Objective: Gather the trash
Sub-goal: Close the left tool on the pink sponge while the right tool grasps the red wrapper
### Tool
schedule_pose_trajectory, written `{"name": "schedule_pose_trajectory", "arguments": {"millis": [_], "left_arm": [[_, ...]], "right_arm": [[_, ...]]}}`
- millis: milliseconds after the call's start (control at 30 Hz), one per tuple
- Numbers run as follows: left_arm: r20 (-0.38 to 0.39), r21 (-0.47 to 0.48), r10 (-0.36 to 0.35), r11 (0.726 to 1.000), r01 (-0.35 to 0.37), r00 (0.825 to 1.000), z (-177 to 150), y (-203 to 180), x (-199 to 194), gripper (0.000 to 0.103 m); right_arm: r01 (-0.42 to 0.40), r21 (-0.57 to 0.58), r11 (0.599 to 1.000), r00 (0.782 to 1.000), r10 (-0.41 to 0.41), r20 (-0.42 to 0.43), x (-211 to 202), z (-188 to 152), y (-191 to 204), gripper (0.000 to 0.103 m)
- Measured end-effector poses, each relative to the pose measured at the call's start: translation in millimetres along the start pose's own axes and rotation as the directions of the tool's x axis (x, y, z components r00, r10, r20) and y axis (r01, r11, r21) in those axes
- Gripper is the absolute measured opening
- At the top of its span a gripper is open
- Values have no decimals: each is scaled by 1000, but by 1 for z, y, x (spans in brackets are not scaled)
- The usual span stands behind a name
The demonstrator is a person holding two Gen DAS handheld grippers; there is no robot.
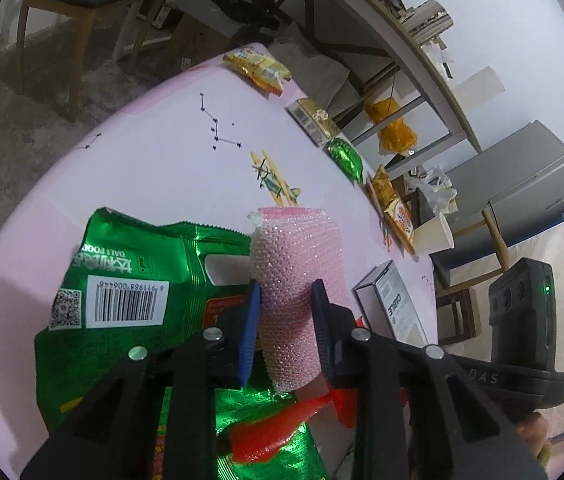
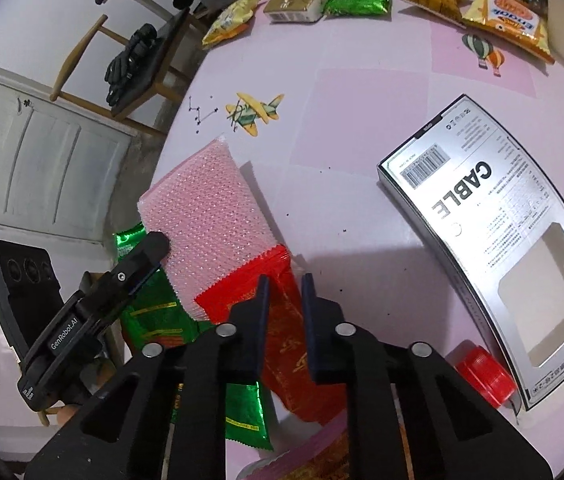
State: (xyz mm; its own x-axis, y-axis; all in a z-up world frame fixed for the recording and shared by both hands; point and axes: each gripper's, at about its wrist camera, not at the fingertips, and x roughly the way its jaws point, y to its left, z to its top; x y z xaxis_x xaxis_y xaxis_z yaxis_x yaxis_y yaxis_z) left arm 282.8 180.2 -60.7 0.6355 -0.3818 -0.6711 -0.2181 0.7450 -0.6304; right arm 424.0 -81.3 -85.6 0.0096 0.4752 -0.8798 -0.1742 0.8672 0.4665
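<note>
- Left gripper (image 1: 286,312): jaws pinch the pink bubble-wrap pouch (image 1: 294,280) across its width; the pouch's long axis runs on from the jaws toward the far edge of the table (image 1: 154,152), above the green wrapper (image 1: 130,280).
- Right gripper (image 2: 285,300): jaws nearly together, pinching the red wrapper (image 2: 282,320) at its serrated end; the wrapper trails back under the gripper.
- Cable box (image 2: 502,240): flat, to the right, nearer the right gripper.

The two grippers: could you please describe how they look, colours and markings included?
Both grippers, left and right, are matte black plastic with silver pivot screws and blue ribbed pads. From the right wrist view, the left one reads "GenRobot.AI" in white and carries a black camera block.
</note>
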Motion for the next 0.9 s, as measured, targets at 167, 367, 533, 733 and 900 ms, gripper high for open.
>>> {"name": "schedule_pose_trajectory", "arguments": {"millis": [167,367,533,733,900], "left_arm": [[27,-11,-2,1000,2,1000,1,0,-6,24],[68,-21,-19,1000,20,997,5,-2,-20,23],[126,-13,-53,998,55,991,11,-11,-41,23],[227,41,-97,995,90,969,14,-31,-80,23],[297,98,-147,988,123,943,11,-54,-115,23]], "right_arm": [[5,-33,999,999,-4,34,-8,-2,5,6],[-3,-59,998,997,8,82,-25,-5,12,3],[-24,-83,996,987,37,156,-44,-6,20,2],[-76,-113,991,954,105,279,-77,-11,31,2],[-148,-141,979,901,192,388,-107,-21,35,2]]}}
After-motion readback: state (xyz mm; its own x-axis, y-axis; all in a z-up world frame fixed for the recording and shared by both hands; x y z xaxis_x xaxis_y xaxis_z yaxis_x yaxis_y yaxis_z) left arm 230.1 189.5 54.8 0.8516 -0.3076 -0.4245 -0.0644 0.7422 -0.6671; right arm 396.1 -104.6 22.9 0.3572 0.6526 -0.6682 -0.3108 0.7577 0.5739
